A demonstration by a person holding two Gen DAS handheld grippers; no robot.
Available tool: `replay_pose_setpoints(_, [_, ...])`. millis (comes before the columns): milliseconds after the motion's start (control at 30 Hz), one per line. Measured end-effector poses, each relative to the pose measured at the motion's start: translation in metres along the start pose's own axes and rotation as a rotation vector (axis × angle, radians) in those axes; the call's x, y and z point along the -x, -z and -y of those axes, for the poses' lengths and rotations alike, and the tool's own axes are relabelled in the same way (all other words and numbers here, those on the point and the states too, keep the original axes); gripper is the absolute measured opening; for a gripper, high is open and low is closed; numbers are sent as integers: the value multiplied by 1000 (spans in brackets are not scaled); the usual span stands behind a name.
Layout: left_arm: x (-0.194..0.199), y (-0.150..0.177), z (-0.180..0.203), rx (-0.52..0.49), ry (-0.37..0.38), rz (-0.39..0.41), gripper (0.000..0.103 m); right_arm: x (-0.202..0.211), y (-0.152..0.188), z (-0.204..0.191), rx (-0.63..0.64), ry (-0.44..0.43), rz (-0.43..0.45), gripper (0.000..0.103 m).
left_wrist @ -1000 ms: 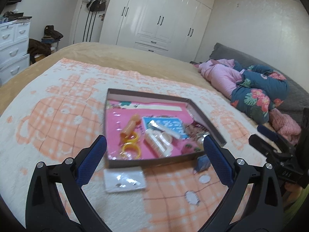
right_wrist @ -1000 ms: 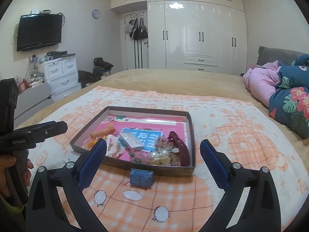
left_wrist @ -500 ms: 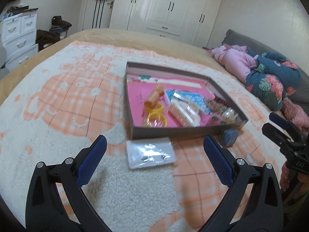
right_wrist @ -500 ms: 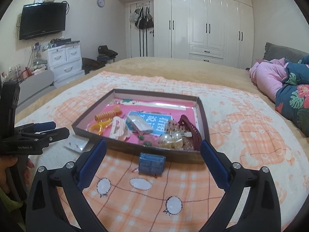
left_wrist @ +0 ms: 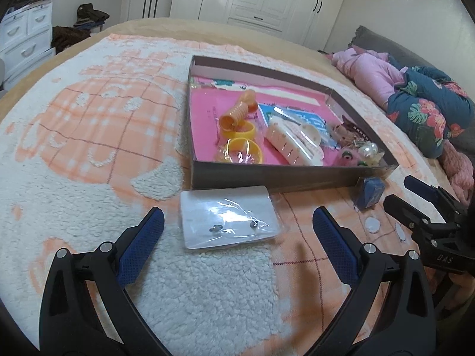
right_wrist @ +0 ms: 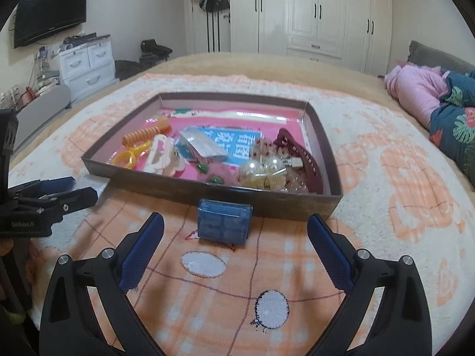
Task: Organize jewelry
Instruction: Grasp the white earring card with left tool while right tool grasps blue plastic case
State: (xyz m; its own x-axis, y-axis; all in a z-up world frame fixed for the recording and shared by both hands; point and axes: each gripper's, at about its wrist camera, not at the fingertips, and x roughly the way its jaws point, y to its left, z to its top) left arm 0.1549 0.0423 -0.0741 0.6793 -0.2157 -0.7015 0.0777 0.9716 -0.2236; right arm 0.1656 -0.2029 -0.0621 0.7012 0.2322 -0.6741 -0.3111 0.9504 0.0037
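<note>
A shallow brown tray (left_wrist: 267, 175) with a pink floor lies on the blanket and holds hair clips, orange curlers, yellow rings and pearl pieces; it also shows in the right wrist view (right_wrist: 190, 190). A white card with earrings in a clear bag (left_wrist: 228, 216) lies just in front of the tray. My left gripper (left_wrist: 236, 231) is open, its fingers either side of the card's near edge. A small blue box (right_wrist: 224, 222) stands against the tray's front wall and also shows in the left wrist view (left_wrist: 369, 191). My right gripper (right_wrist: 234, 237) is open just in front of it.
The tray sits on a white and orange fleece blanket (left_wrist: 89, 136) on a bed. Folded pink and floral bedding (right_wrist: 439, 101) lies at the right. White drawers (right_wrist: 86, 62) and wardrobes (right_wrist: 311, 12) stand beyond the bed.
Both grippers have moved forward and down toward the blanket. The earring card and the blue box now lie close between the fingers. Both stay open.
</note>
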Motion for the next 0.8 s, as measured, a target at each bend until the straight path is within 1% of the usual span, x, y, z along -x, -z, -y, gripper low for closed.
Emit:
replay_pose_setpoints(200, [-7, -2, -1, 14, 8, -10, 92, -25, -4, 4, -50, -17, -95, 78])
replay_pose_setpoints(267, [-8, -3, 0, 15, 11, -12, 92, -33, -4, 6, -72, -25, -128, 70])
replay_pose_setpoints(300, [-9, -3, 0, 15, 10, -12, 92, -34, -4, 7, -78, -28, -136, 68])
replay_pose_setpoints(367, [-11, -3, 1, 11, 7, -16, 92, -37, -3, 8, -85, -47, -148, 55])
replay_pose_setpoints(400, [-11, -3, 2, 8, 5, -15, 90, -37, -3, 8, -84, -51, -146, 52])
replay_pose_setpoints(433, [-10, -3, 2, 6, 4, -15, 87, -35, -2, 7, -78, -58, -140, 45])
replay_pose_setpoints(467, [-11, -3, 2, 6, 5, -18, 80, -34, -2, 6, -75, -58, -133, 43])
replay_pose_setpoints(533, [-11, -3, 1, 8, 5, -19, 68, -30, -1, 6, -74, -61, -119, 43])
replay_pose_setpoints(633, [-11, -2, 1, 2, 11, -21, 58, -24, 0, 8, -75, -72, -100, 43])
replay_pose_setpoints(800, [-7, 1, 7, -32, 27, -20, 56, -12, 1, 8, -64, -80, -73, 43])
